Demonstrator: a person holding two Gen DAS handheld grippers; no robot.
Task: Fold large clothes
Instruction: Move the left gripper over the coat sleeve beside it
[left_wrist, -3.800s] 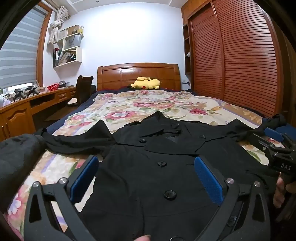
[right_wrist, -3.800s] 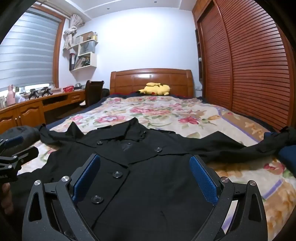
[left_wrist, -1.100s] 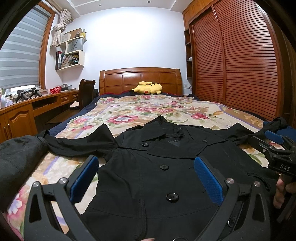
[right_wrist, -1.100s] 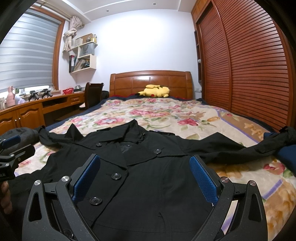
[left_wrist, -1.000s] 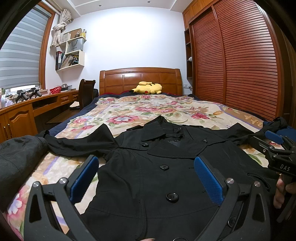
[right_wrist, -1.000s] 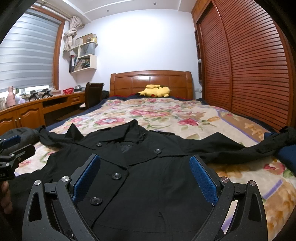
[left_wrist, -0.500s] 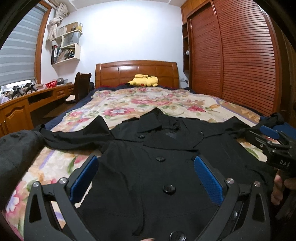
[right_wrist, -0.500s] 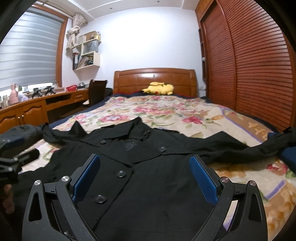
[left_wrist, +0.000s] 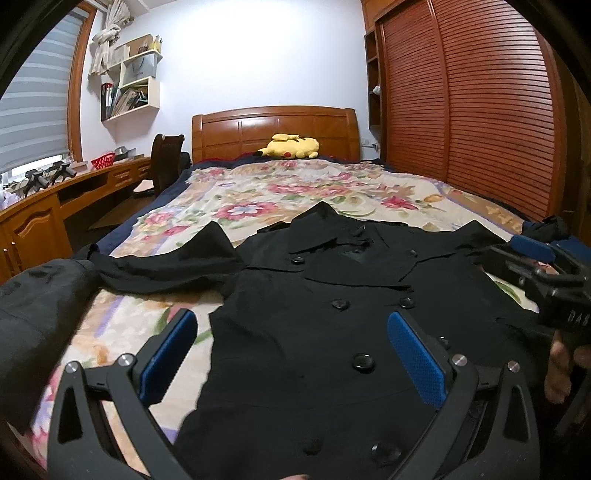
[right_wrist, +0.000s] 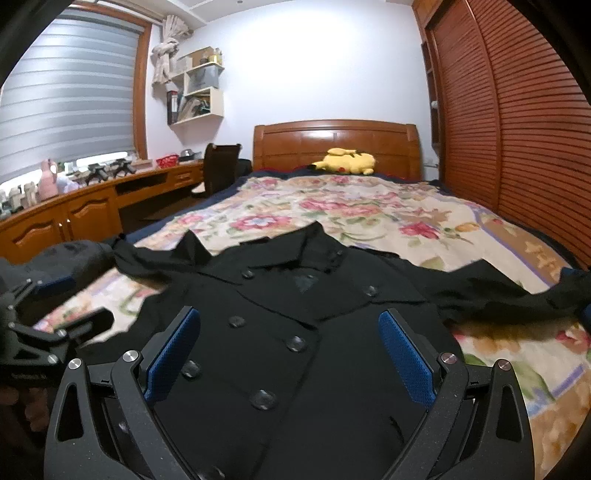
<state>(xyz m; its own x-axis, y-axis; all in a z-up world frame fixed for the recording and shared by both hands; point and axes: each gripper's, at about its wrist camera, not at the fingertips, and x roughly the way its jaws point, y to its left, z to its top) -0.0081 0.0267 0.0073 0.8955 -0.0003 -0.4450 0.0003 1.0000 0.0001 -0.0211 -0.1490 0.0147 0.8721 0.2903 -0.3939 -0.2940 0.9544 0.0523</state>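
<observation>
A black double-breasted coat (left_wrist: 314, 317) lies face-up, sleeves spread, on the floral bedspread (left_wrist: 280, 188). Above its lower half, the left gripper (left_wrist: 291, 350) and right gripper (right_wrist: 290, 354) hover, jaws spread wide, empty.

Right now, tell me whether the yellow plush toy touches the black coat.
Apart. The left wrist view shows the yellow plush toy by the headboard, with a stretch of bare floral bedspread between it and the black coat.
</observation>
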